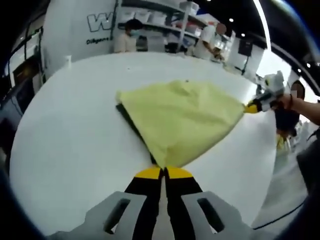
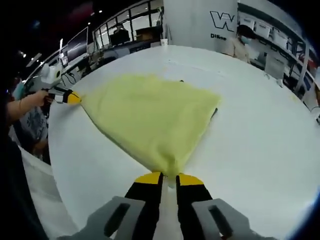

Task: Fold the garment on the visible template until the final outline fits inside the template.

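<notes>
Pinching opposite corners of the yellow garment (image 1: 182, 117), left gripper (image 1: 163, 172) and right gripper (image 2: 169, 176) jaws clamp it

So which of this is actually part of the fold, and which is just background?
In the job:
- soft pale-yellow cloth garment
- dark flat template edging out beneath it
- left hand-held gripper, shut on a garment corner
- right hand-held gripper, shut on another corner

Just around:
- round white table
- people at the back shelves
</notes>
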The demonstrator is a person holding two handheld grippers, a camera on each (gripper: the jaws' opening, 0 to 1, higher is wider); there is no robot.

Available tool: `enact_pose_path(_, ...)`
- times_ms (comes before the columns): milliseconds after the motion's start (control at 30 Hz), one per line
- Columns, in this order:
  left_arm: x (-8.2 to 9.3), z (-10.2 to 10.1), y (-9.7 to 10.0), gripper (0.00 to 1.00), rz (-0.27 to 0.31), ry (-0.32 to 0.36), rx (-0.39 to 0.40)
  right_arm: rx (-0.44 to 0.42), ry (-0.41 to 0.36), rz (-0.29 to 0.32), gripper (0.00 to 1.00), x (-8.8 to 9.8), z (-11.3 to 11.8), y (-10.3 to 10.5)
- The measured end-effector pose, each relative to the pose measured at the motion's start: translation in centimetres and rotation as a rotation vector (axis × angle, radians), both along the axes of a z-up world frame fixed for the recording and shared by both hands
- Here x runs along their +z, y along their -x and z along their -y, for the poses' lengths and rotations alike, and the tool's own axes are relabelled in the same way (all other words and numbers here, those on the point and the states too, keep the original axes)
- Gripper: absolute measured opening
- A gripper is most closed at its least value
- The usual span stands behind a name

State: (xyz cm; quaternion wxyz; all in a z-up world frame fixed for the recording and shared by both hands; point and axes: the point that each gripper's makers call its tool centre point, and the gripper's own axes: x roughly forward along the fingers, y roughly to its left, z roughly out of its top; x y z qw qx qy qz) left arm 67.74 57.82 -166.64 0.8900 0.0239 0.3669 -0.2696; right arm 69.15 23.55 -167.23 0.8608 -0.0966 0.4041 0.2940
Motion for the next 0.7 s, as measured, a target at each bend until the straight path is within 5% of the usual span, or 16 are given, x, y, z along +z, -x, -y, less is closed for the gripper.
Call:
enact_pose_path(67, -0.3, -0.5, -0.3, 0.11, -0.001, -0.020, 0.000, -0.009, -0.031, 0.000, 0.27, 0.3, -0.2, 0.1)
enact_pose_path(333, 1.0, -1.1, 0.4, 0.58, 0.015, -0.050, 0.034, -0.016, -0.041, 0.031, 0.62, 1.9, -0.1, 0.7)
enact_pose_path(467, 1.3, -1.5, 0.8, 0.67, 0.001, -0.050, 0.043, -0.019, -0.042, 0.023, 0.84, 2.4, -0.4, 0.9)
enact_pose_path(700, 2.7, -1.8, 1.8, 0.84, 0.012, -0.053, 0.065, -0.015, -0.034, 0.031, 0.94, 3.2, -0.7, 2.3)
